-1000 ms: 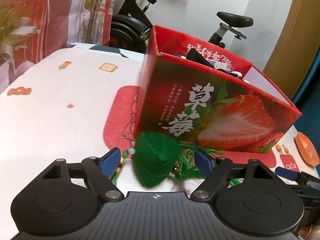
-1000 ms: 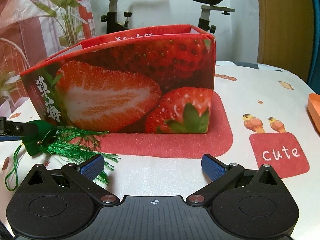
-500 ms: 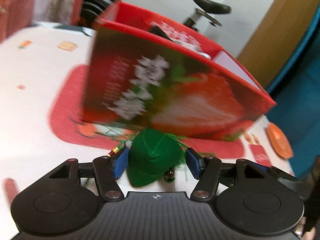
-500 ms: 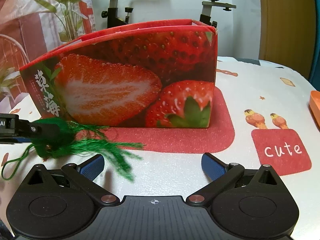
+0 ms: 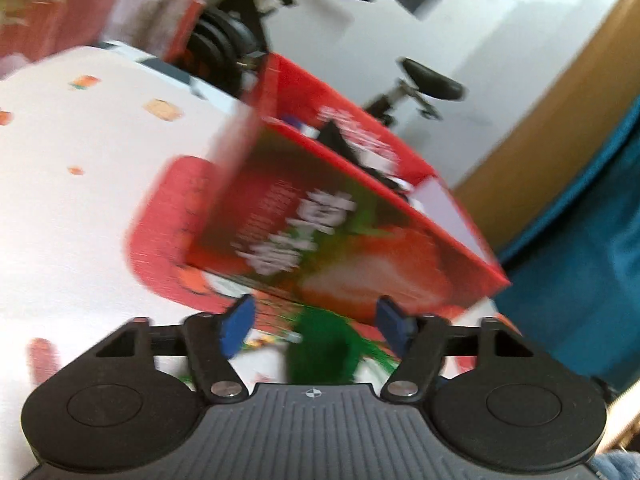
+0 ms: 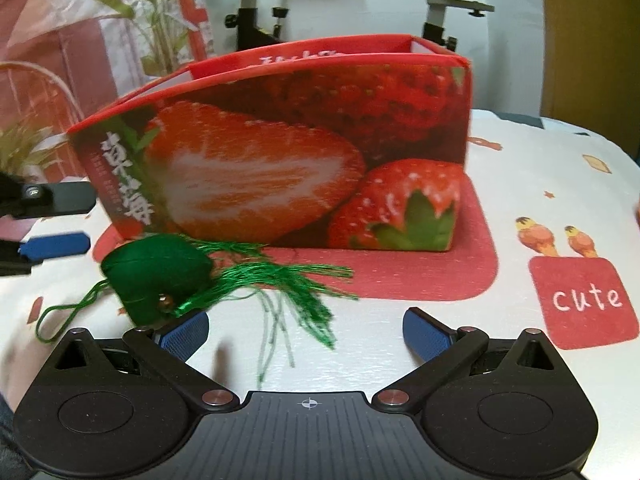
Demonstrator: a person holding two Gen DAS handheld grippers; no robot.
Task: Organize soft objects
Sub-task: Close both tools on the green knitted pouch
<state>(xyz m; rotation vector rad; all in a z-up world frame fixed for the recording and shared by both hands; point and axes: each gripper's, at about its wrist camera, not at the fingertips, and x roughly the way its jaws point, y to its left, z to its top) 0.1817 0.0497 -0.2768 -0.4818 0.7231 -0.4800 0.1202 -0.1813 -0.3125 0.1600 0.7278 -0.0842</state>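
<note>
My left gripper (image 5: 316,326) is closing, its fingers set apart on either side of the green tasselled pouch (image 6: 158,276) without pressing it. The pouch lies on the tablecloth (image 6: 540,184) just in front of the strawberry box (image 6: 280,152). My right gripper (image 6: 306,330) hangs wide open, holding nothing.
</note>
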